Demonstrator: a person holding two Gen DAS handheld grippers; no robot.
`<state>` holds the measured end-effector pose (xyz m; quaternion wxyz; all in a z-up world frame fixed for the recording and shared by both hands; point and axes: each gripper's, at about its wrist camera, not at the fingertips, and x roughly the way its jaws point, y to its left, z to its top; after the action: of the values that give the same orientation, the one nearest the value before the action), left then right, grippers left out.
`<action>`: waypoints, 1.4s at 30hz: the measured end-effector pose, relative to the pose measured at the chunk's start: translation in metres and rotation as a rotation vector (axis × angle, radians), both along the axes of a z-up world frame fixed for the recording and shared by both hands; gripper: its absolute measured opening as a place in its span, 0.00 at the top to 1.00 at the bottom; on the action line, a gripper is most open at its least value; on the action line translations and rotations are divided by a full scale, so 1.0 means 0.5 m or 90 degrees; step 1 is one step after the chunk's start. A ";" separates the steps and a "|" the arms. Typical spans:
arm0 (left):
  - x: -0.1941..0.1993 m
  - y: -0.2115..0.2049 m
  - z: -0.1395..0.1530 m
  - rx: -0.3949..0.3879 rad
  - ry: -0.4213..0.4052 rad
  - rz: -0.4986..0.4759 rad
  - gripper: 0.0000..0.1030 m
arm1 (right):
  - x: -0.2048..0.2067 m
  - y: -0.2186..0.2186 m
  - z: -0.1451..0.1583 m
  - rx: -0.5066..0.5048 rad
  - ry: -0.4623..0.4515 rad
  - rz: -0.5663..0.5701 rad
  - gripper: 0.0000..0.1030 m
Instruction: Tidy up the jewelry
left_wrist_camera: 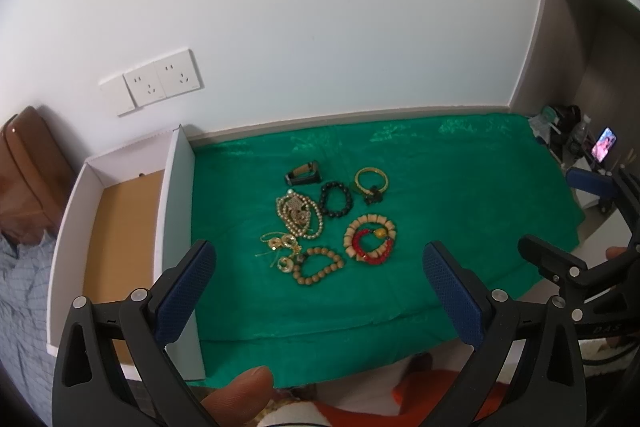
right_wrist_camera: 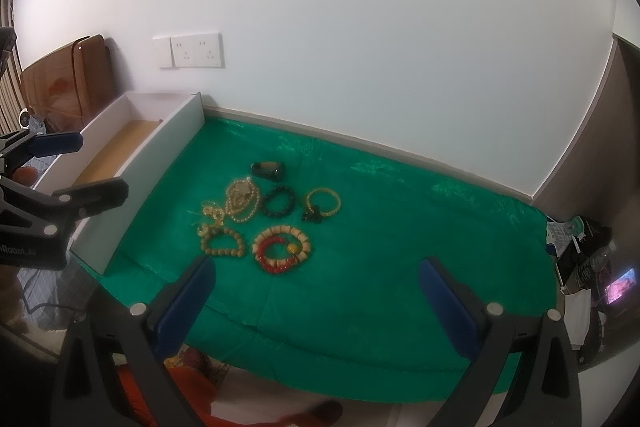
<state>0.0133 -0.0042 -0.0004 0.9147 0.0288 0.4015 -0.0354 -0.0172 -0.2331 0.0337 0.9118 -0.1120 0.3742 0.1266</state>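
A: What is seen, taken from largest to smallest?

B: A green cloth [left_wrist_camera: 400, 187] is spread over the counter, against the white wall [left_wrist_camera: 320, 7]. At the cloth's left edge a white box [left_wrist_camera: 178, 195] with a brown floor is set, open at the top.

A: And the tools?

B: The left tool [left_wrist_camera: 320, 291] is held above the cloth's near edge, its blue pads spread wide, nothing between them. The right tool [right_wrist_camera: 316, 303] is held likewise over the near edge, its pads also wide apart and bare.

A: Where is the jewelry found?

B: All of it is clustered at the cloth's middle. A pearl necklace [left_wrist_camera: 298, 215] is heaped toward the box side; a cream bracelet [left_wrist_camera: 370, 241] with a red bracelet [left_wrist_camera: 370, 247] lying within it is placed to its right. A wooden bead bracelet [left_wrist_camera: 318, 265] lies nearest the cloth's front, touching the gold earrings [left_wrist_camera: 280, 251]. A black bead bracelet [left_wrist_camera: 336, 199] and a gold bangle [left_wrist_camera: 372, 181] are set farther back, with a small dark clip [left_wrist_camera: 303, 173] farthest.
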 end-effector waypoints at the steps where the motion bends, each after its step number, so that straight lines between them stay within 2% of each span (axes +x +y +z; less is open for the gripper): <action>1: 0.000 0.000 0.000 0.000 0.000 0.000 0.00 | 0.001 0.000 0.000 0.000 0.000 0.000 0.00; 42: 0.018 -0.004 0.002 0.006 -0.007 0.000 0.00 | 0.007 -0.001 -0.017 -0.001 0.000 0.001 0.00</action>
<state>0.0225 -0.0060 0.0008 0.9166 0.0336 0.3970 -0.0334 -0.0138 -0.2338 0.0252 0.9117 -0.1127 0.3740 0.1271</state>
